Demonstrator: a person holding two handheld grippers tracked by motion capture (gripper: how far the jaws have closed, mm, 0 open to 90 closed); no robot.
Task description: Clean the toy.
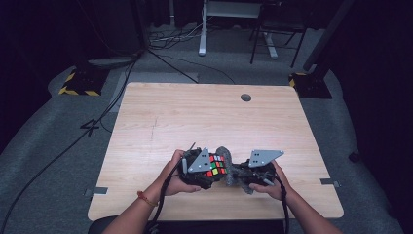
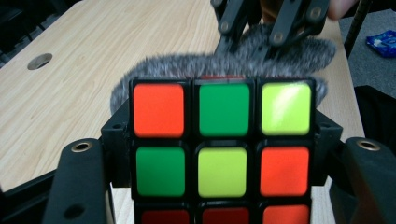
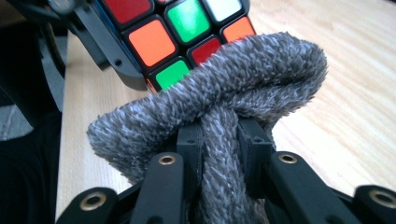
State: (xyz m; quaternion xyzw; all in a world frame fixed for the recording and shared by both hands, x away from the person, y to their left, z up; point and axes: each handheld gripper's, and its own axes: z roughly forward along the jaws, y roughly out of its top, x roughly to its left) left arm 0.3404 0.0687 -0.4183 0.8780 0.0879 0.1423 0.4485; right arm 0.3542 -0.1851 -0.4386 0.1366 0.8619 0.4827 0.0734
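Puzzle cube point(image 1: 216, 165), held above the near middle of the wooden table point(image 1: 195, 117), just in front of me. It has no long axis; in the high view one coloured face turns upward toward the camera, and in the left gripper view another face looks straight back along my jaws, its rows level: orange, green, yellow on top, then green, yellow, orange below. My left gripper point(image 2: 224, 154) has its jaws clamped on the cube's two opposite sides, spread to the cube's full width. Grey fuzzy cloth point(image 3: 219, 88), bunched into a thick roll, lies across the cube's far side, touching it; its long axis runs crosswise to my right jaws. My right gripper point(image 3: 219, 140) pinches a fold of this cloth, the jaws nearly together with only the pile between them. In the high view both grippers meet at the cube, left hand point(image 1: 178, 175) and right hand point(image 1: 272, 183) close together.
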